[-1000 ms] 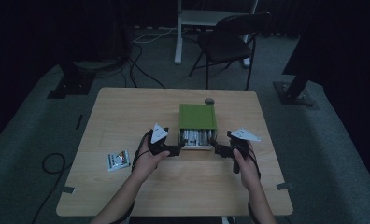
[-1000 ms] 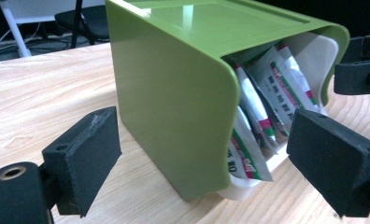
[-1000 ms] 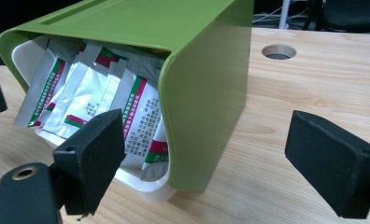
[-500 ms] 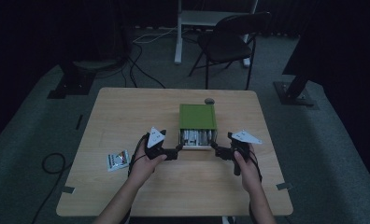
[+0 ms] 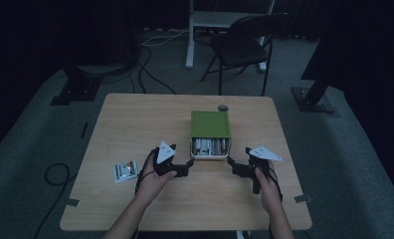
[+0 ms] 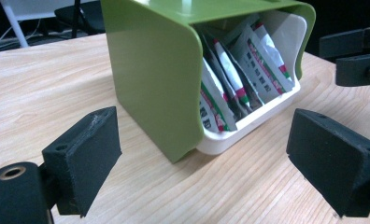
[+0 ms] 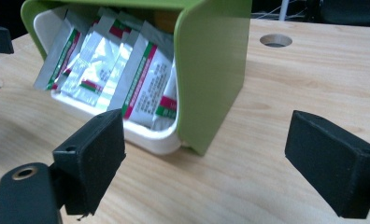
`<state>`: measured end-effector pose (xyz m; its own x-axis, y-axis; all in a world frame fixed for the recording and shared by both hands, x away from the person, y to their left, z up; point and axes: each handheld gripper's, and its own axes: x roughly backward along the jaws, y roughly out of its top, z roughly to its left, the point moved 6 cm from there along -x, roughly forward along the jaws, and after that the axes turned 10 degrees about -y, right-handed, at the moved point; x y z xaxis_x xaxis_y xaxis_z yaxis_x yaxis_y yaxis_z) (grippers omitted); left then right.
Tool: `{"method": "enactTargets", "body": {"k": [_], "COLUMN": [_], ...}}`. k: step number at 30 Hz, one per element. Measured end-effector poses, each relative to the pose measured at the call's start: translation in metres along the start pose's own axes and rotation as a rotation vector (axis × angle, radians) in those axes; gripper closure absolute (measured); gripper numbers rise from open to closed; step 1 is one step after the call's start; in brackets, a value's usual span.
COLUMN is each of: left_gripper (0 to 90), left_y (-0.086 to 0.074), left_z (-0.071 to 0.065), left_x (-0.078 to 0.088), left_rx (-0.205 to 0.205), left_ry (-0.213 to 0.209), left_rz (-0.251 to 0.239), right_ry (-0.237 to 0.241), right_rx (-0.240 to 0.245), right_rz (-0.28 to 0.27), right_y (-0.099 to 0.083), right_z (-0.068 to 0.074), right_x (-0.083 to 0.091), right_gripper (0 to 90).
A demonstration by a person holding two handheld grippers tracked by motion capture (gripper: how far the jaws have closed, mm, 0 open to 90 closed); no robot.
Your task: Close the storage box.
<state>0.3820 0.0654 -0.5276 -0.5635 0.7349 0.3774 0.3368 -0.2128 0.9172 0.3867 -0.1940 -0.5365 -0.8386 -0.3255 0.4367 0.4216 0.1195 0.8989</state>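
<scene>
risking sachets spilling from the open-fronted green box, with left gripper and right gripper jaws both apart, flanking it.

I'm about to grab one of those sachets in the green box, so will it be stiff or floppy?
Probably floppy: the sachets look thin and flat and lean on each other. Their foil looks glossy, so maybe slippery for the right hand-held gripper. Likely light; the green box may shift when one is pulled.
</scene>
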Motion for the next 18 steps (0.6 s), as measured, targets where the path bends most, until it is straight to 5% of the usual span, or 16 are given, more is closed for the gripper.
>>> {"method": "enactTargets", "body": {"k": [18], "left_gripper": [10.6], "left_y": [-0.035], "left_z": [-0.004], "left_x": [0.009], "left_rx": [0.009], "left_ry": [0.001], "left_rz": [0.054], "right_ry": [-0.022], "right_rx": [0.049], "right_rz": [0.053], "right_y": [-0.04], "right_z": [-0.014], "right_x": [0.019], "right_gripper": [12.0]}}
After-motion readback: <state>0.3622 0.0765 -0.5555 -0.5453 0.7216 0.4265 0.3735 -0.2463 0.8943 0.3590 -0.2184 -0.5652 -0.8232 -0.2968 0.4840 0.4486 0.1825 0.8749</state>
